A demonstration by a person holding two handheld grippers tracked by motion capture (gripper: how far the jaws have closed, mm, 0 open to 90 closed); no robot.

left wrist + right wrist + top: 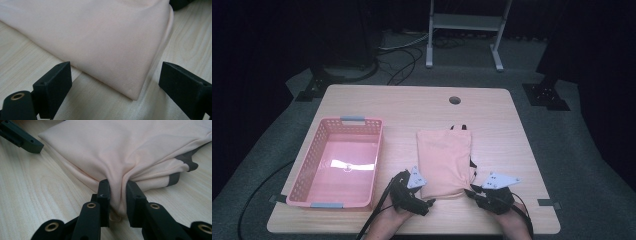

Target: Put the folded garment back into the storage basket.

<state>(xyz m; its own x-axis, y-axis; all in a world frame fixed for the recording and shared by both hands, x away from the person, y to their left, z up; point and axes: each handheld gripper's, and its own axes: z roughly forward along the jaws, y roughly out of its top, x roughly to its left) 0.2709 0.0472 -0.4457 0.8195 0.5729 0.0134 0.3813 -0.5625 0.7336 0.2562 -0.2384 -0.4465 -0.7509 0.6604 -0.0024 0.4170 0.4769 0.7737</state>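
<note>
Between the right gripper's (117, 195) jaws: a bunched fold of the folded pink garment (120, 152), pinched tight, cloth puckering up from the pads toward 12 o'clock in the right gripper view. Left gripper (113, 87) jaws stand wide, astride the garment's near corner (133, 96) without touching it; bare wood on both sides of the corner.

Garment: fine ribbed knit, matte, pale pink, several layers thick at the edge. Right gripper view picks out dark grey trim (183, 162) at 3 o'clock of the pinch, and one jaw of the left gripper at 10 o'clock. Left gripper view gives the knit grain and a crisp folded corner.

High view: garment (444, 160) lies as a tall rectangle near the table's (412, 102) centre, dark straps poking out at its 12 o'clock end. Left gripper (424, 200) at its 7 o'clock corner, right gripper (472, 192) at its 5 o'clock corner, both close to the table's near edge. Pink plastic basket (307, 167), latticed walls, grey handles, at 9 o'clock of the garment, a strip of bare wood between. Open tabletop at 12 and 3 o'clock. Light wood-grain laminate, rounded corners, cable hole (455, 100) near the far edge.
</note>
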